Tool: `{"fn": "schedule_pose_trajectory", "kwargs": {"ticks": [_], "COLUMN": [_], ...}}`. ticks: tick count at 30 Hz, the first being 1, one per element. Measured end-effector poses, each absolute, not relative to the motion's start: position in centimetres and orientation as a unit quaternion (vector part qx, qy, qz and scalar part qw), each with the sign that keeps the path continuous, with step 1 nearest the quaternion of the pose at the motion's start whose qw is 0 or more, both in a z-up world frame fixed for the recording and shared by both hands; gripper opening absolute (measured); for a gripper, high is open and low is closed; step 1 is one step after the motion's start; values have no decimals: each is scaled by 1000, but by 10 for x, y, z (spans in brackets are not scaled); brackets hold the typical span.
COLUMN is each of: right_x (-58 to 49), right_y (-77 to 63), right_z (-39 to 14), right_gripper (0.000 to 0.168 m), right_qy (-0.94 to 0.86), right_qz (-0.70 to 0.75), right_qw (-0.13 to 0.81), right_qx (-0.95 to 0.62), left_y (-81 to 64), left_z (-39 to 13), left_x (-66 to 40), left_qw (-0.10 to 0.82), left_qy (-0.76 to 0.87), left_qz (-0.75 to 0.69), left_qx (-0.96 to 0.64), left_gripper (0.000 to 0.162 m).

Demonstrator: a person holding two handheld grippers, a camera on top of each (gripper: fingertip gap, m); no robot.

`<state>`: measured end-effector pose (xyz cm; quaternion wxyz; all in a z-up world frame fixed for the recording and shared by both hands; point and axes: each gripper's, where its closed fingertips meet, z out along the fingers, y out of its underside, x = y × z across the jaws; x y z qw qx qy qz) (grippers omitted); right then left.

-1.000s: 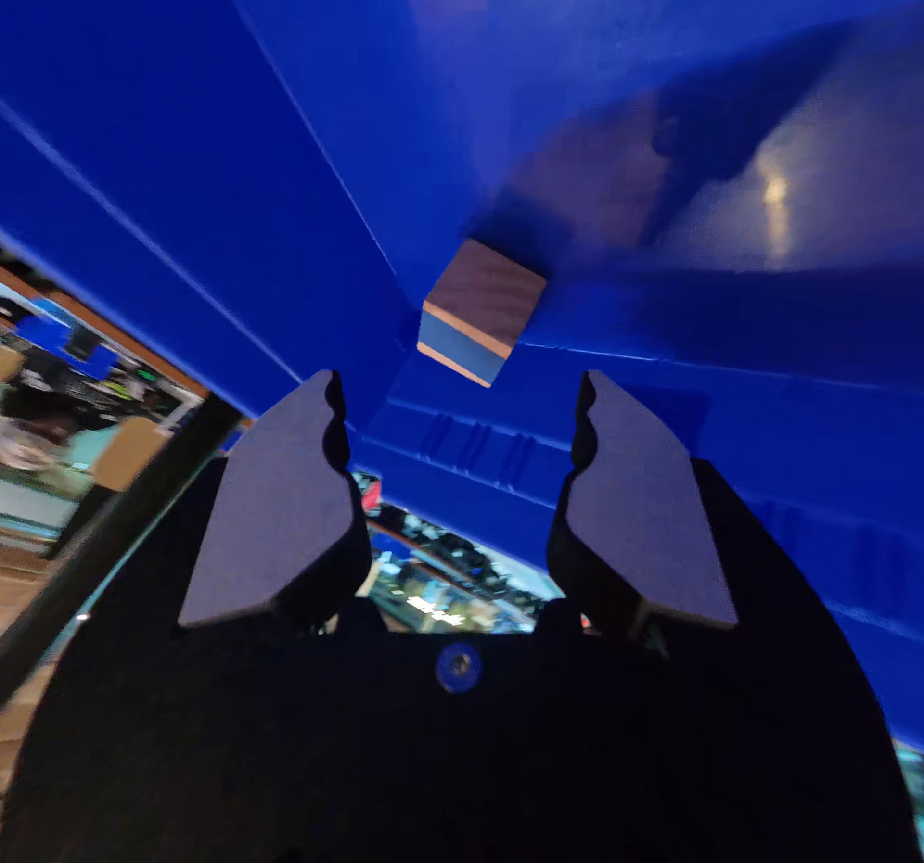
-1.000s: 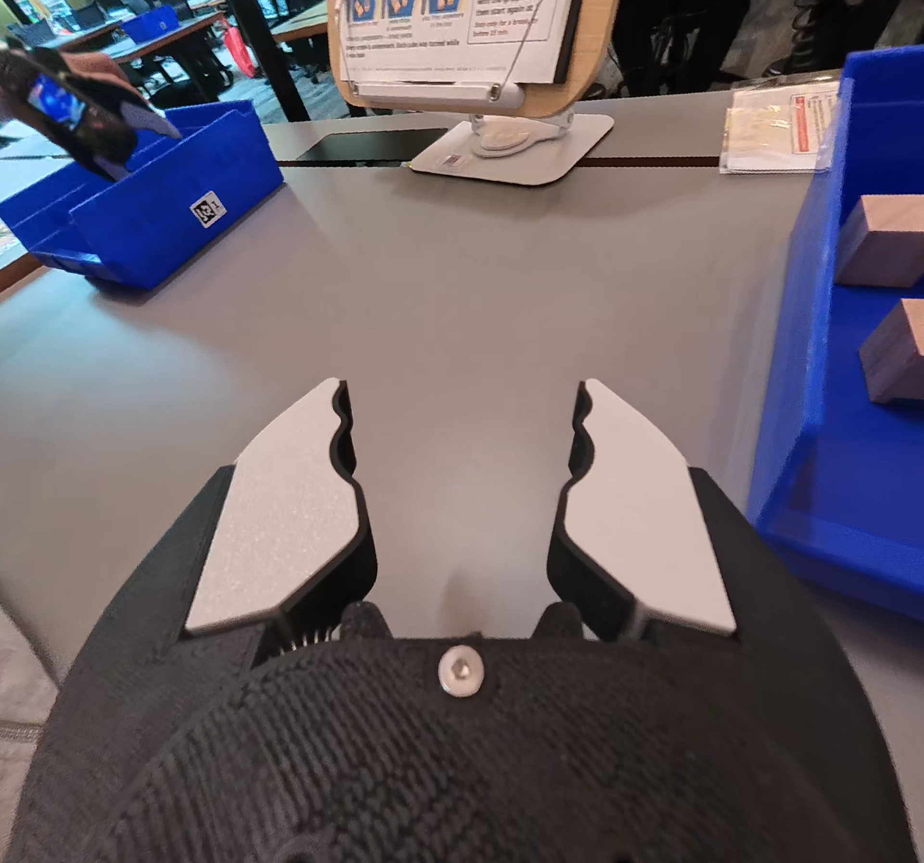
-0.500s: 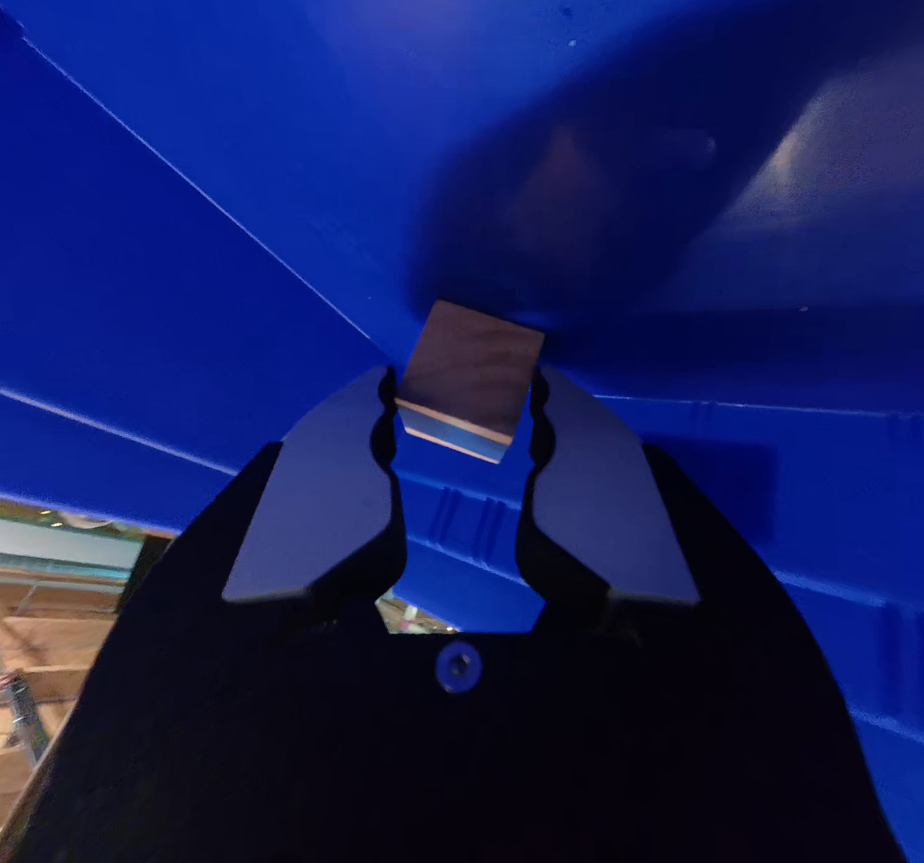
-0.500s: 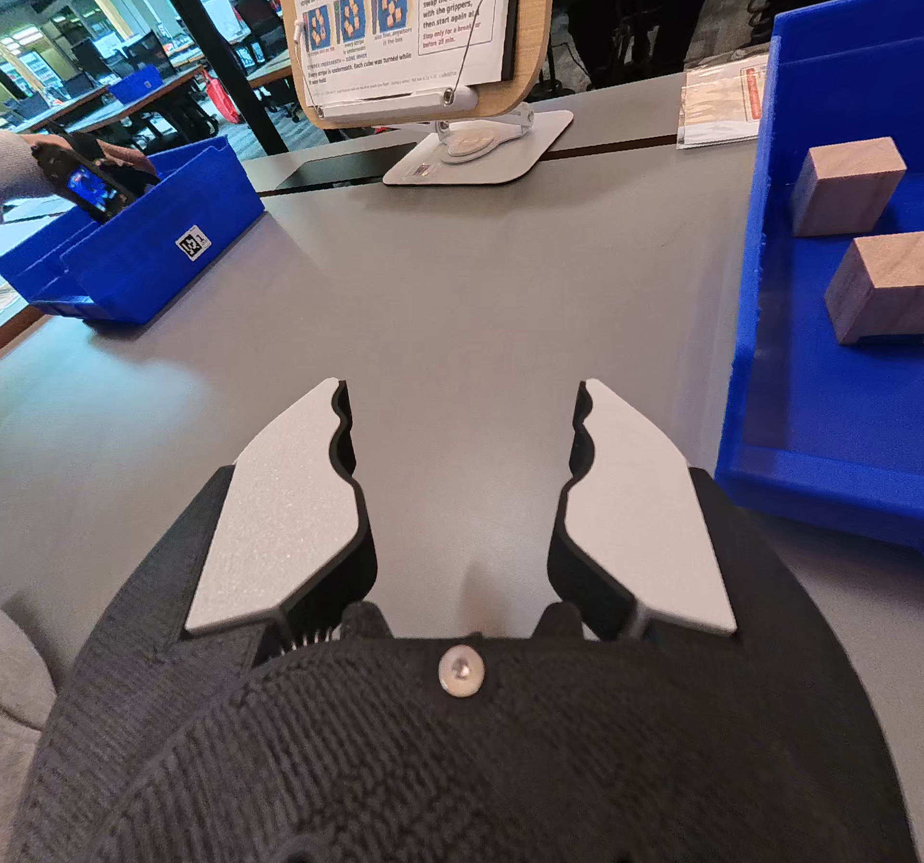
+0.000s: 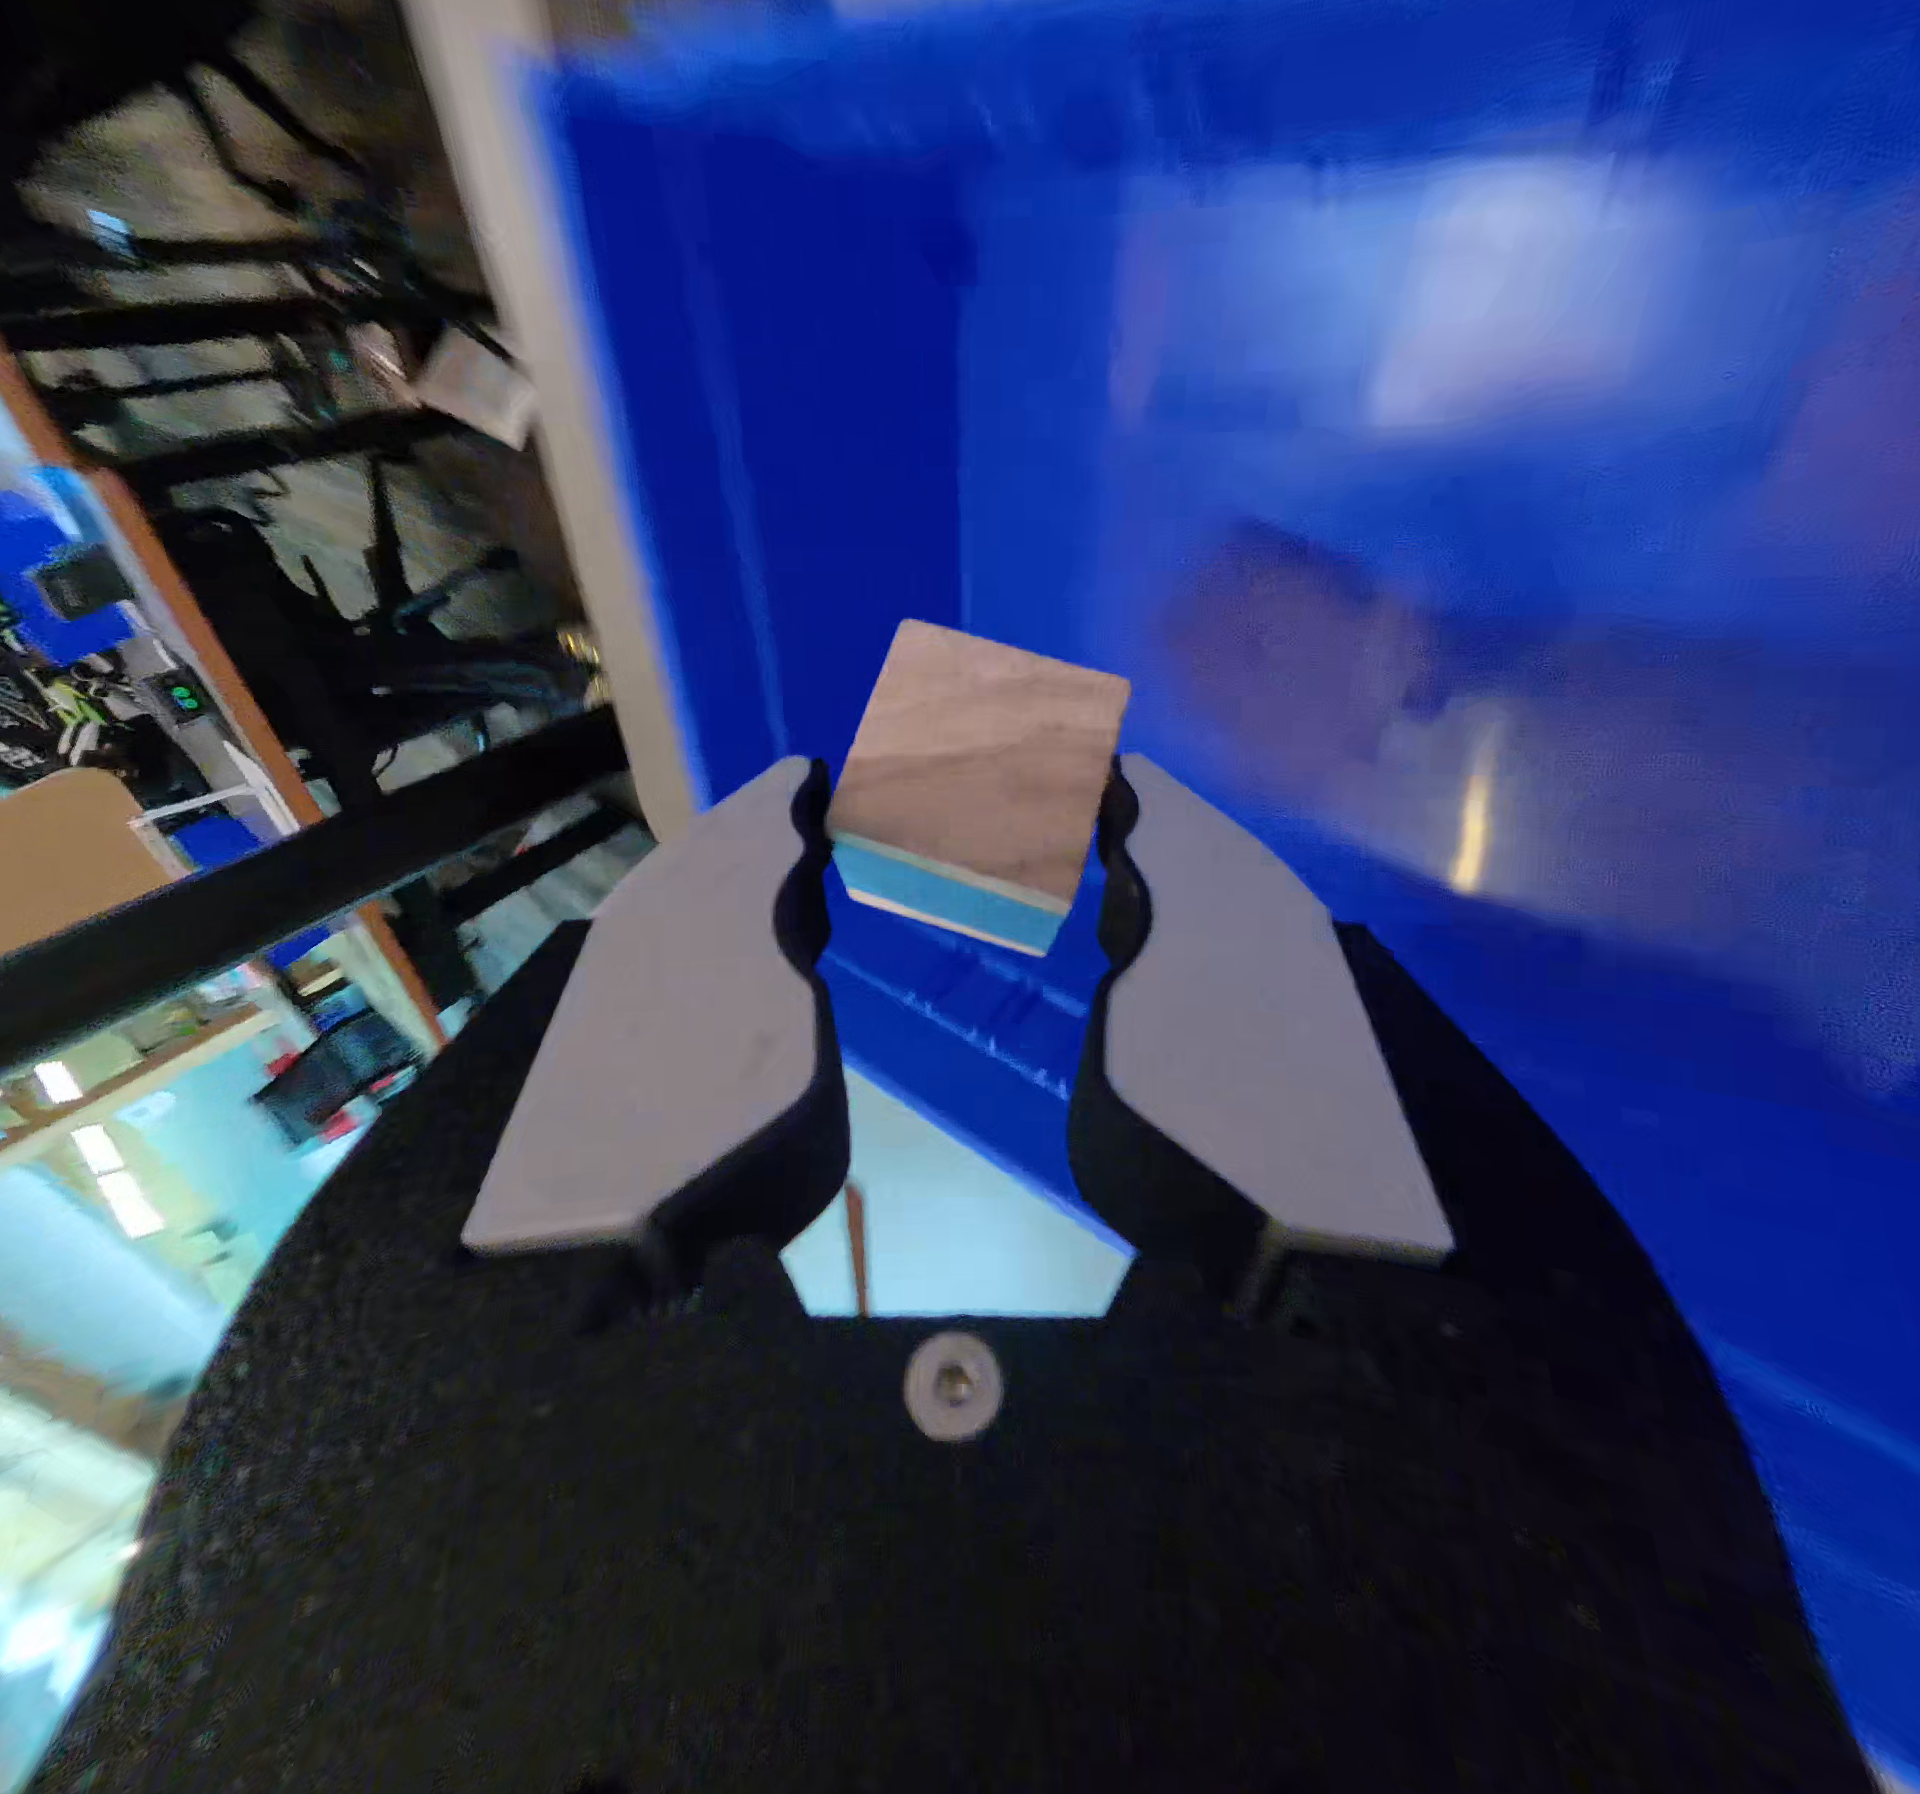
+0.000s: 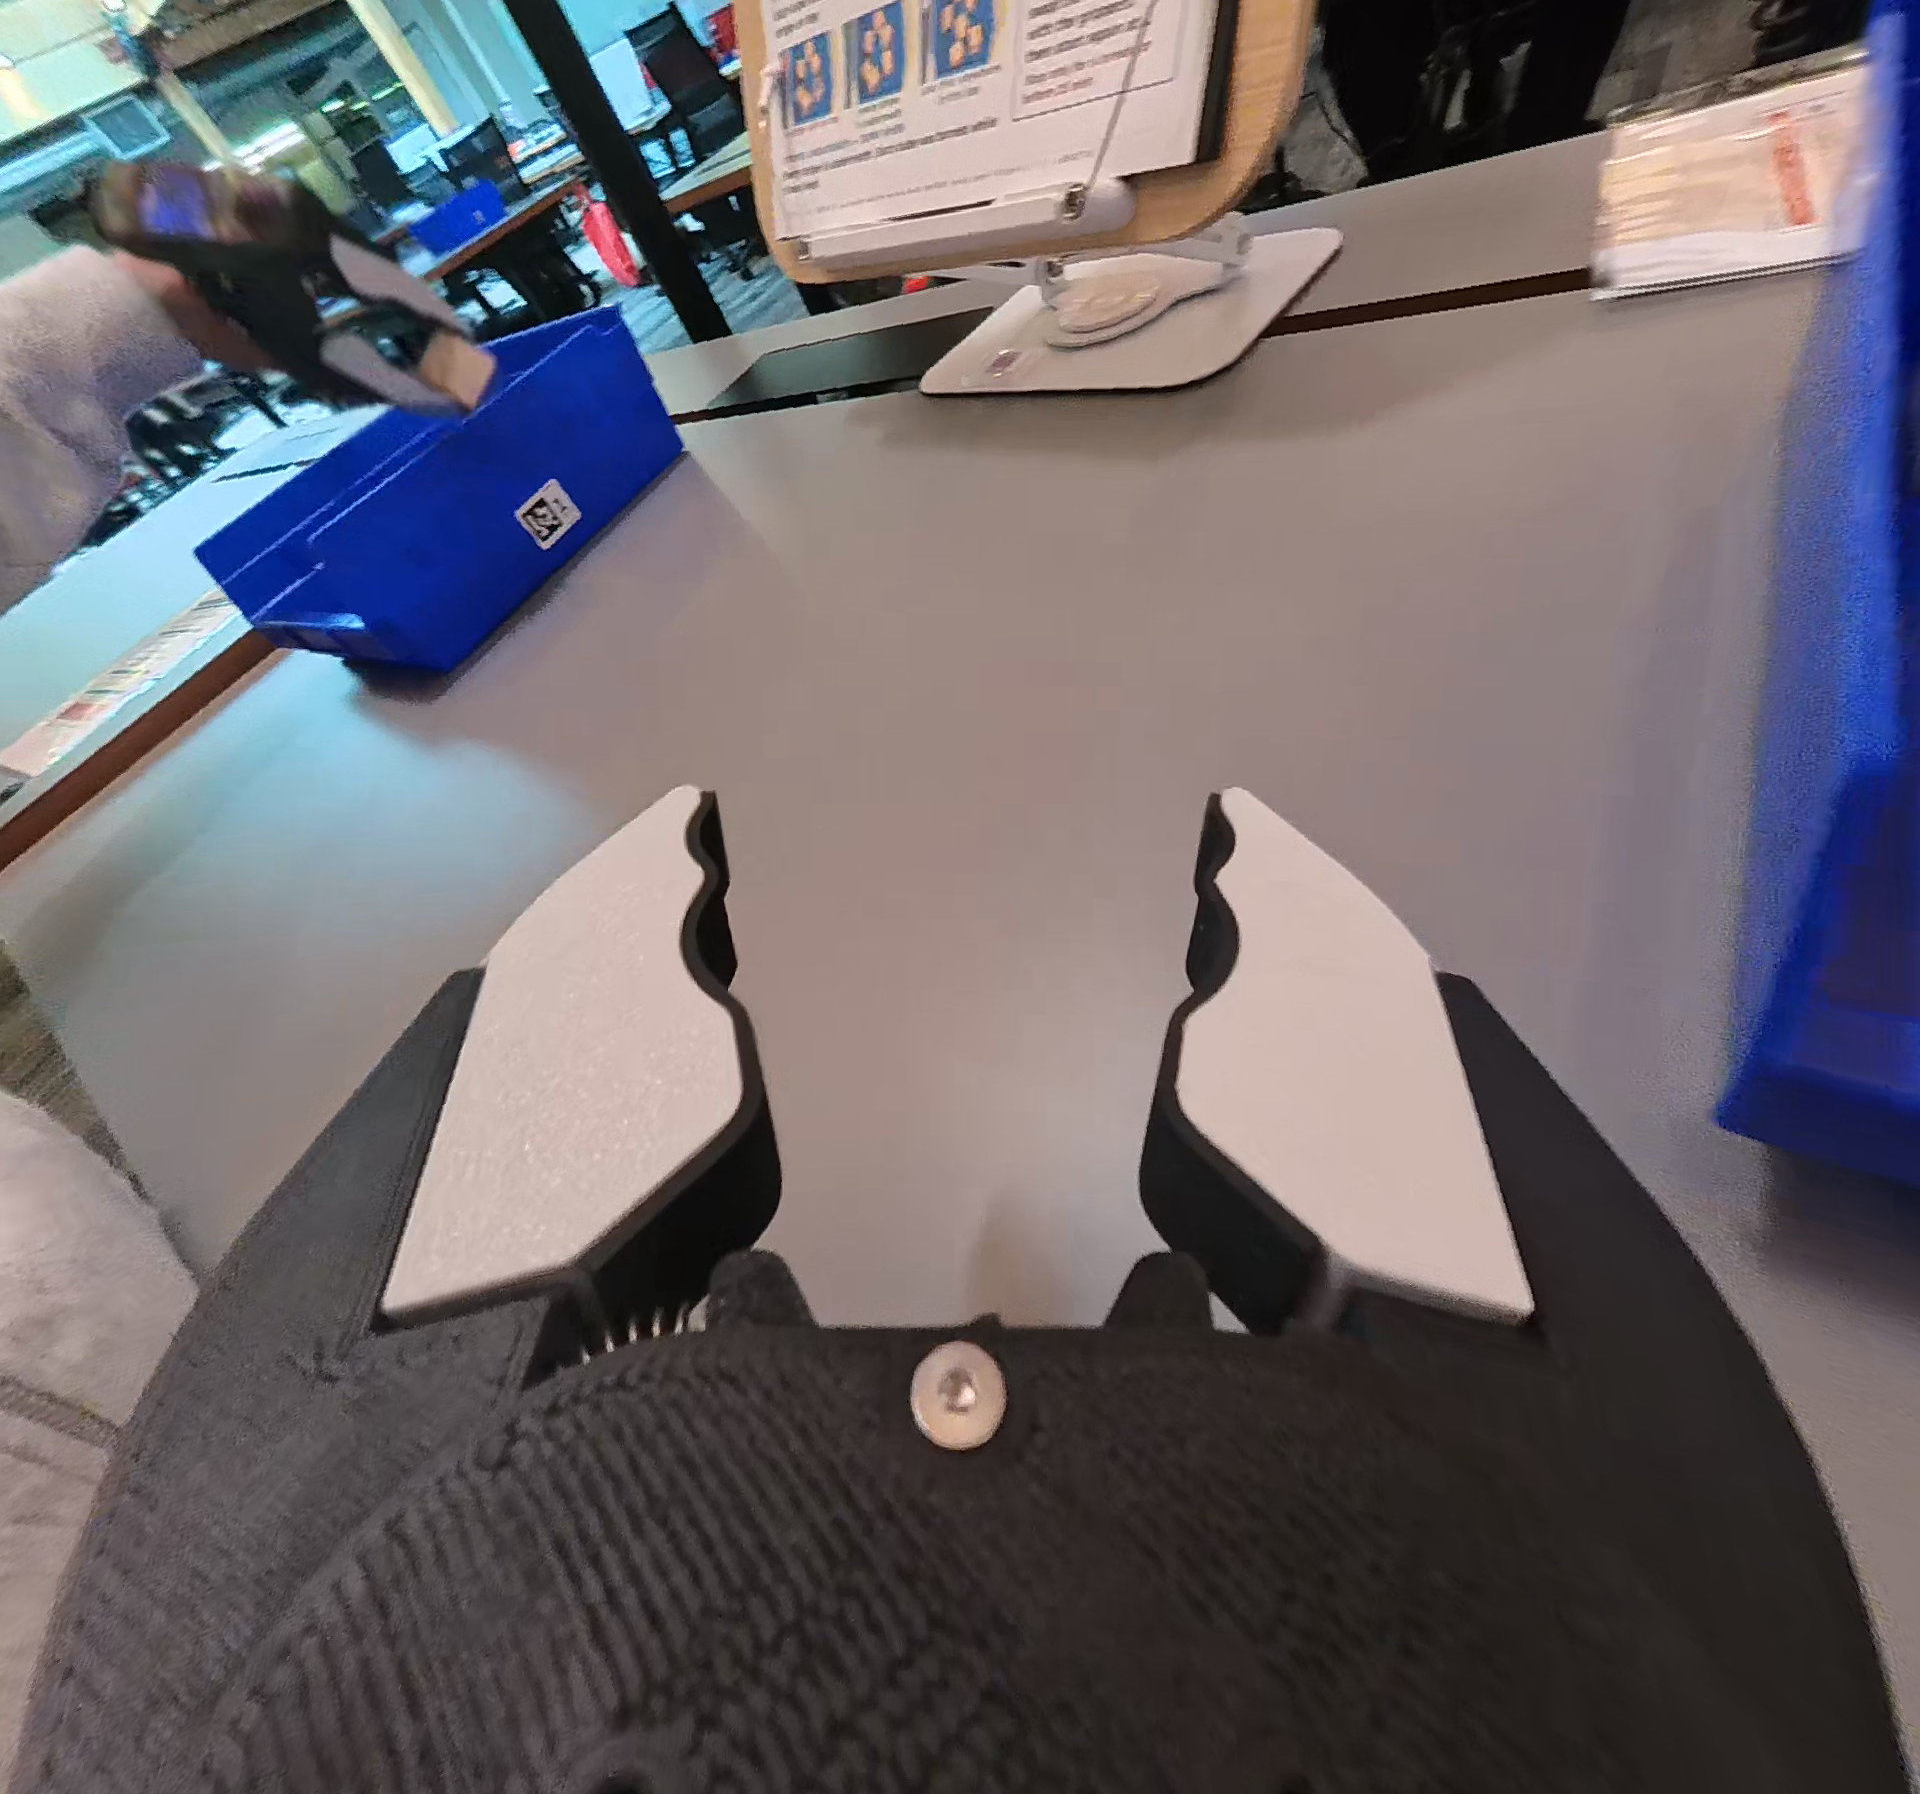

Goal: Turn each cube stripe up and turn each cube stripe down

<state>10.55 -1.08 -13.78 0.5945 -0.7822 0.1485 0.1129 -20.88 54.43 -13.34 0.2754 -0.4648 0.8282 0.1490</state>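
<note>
Cube [image 5: 982, 788] lifted from bin [image 6: 468, 487], left gripper [image 5: 966, 809] clamping; label unreadable.

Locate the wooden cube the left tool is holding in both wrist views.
Left wrist view: cube at centre, clamped between the left tool fingertips.
Right wrist view: cube far upper left, small, in that same tool, above the bin.
Shared landmark: the blue bin.
</note>
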Motion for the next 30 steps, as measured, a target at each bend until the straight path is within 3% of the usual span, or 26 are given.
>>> {"fn": "schedule_pose_trajectory", "kwargs": {"ticks": [6, 13, 19, 28, 30], "right_x": [72, 27, 2, -7, -9], "right_y": [18, 60, 81, 77, 78], "right_z": [-125, -63, -50, -43, -43], "right_gripper": [98, 98, 100, 95, 86], "right_qy": [125, 157, 162, 156, 150], "right_qz": [186, 400, 470, 464, 464], "right_qw": [607, 644, 606, 601, 598], "right_qx": [-762, -633, -621, -632, -636], "left_y": [418, 244, 128, 63, 56], "left_z": [-24, 6, -17, -43, -47], "left_x": [-136, -76, -26, 5, 8], "left_qw": [463, 529, 517, 501, 501], "left_qy": [723, 656, 696, 749, 753], "left_qz": [-179, -384, -403, -370, -365], "left_qx": [-480, -377, -293, -227, -219], "left_gripper": [50, 49, 49, 49, 49]}}
